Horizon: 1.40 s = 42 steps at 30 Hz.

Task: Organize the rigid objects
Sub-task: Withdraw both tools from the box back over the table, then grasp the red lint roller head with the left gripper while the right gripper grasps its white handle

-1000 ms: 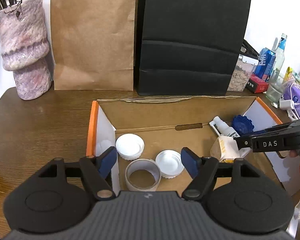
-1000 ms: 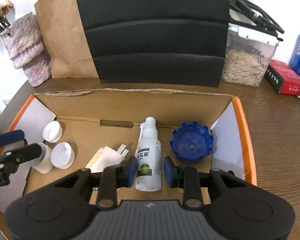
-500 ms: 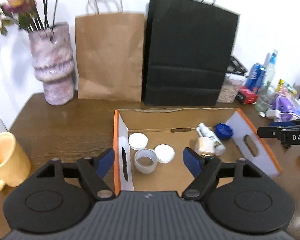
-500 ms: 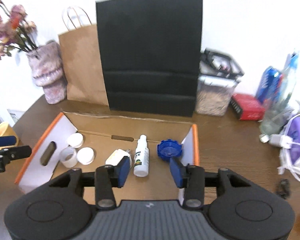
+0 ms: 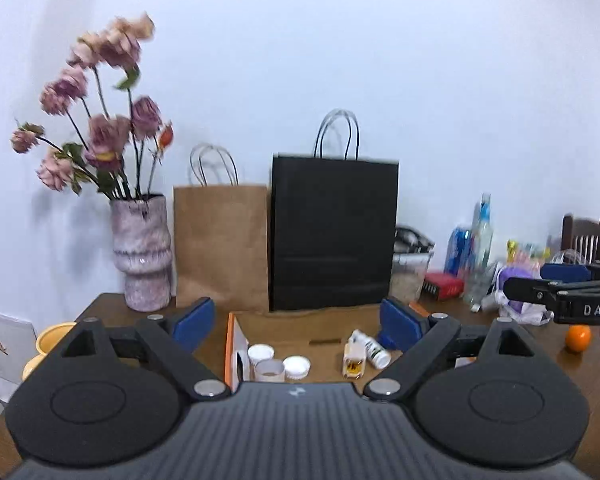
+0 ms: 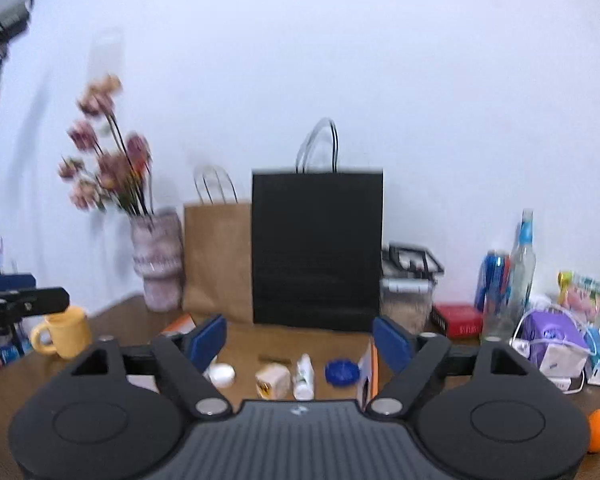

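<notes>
Both tongs pulled back from box [image 5: 230, 340] | L tongs [image 5: 298, 322] & R tongs [image 6: 299, 338] just opened, empty

flowers [image 6: 104, 152] at 10 o'clock are motion-smeared, spray bottle [image 6: 304, 376] label's unreadable, and the box [image 5: 231, 350] front hides behind the left gripper [image 5: 298, 316].

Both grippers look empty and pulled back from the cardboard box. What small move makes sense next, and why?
Probably a pause to check the table for strays. The left gripper and right gripper, jaws just opened, stand wide with nothing between them; spray bottle, blue cap and white caps lie in the cardboard box.
</notes>
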Motion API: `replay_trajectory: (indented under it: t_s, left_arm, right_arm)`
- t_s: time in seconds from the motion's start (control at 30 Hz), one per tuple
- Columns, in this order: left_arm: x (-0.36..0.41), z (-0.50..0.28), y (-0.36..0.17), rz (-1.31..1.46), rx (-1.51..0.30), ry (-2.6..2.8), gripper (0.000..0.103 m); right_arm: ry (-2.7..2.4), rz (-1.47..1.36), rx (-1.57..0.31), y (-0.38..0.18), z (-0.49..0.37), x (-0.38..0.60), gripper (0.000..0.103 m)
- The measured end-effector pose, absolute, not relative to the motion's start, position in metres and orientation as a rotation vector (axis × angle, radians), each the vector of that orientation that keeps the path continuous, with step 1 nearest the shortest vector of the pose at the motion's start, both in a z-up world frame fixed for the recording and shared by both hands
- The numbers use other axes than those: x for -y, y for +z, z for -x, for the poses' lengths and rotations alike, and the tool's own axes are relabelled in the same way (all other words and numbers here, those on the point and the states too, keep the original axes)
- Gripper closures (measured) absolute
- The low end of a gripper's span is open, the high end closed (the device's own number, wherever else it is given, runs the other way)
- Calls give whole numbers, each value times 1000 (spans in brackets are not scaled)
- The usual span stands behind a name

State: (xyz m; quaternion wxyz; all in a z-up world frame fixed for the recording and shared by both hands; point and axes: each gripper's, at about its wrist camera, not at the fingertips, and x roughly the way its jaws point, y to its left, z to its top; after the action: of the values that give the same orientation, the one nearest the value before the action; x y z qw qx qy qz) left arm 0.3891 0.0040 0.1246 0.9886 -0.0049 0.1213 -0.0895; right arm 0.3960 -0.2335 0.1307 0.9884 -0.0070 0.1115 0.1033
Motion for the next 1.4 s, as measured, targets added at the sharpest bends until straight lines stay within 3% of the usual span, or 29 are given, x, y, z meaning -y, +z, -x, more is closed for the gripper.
replay_trajectory:
  t_s: [0.33, 0.47, 0.77, 0.97, 1.23, 1.4]
  left_arm:
    - [-1, -342, 126, 8, -195, -174, 11]
    - [0, -305, 122, -37, -181, -150, 6]
    - [-10, -189, 77, 19, -204, -181, 4]
    - [-33, -140, 40, 154, -347, -162, 4]
    - [-23, -158, 24, 150, -421, -123, 4]
    - [-6, -196, 12, 195, -473, -112, 5]
  right_arm:
    - [208, 40, -156, 128, -341, 229, 18]
    - [219, 46, -144, 121, -307, 233, 16]
    - [233, 21, -195, 59, -195, 240, 14]
    - [260, 11, -240, 23, -129, 239, 11]
    - [202, -30, -341, 10, -146, 261, 13]
    - [211, -17, -391, 14, -201, 287, 25]
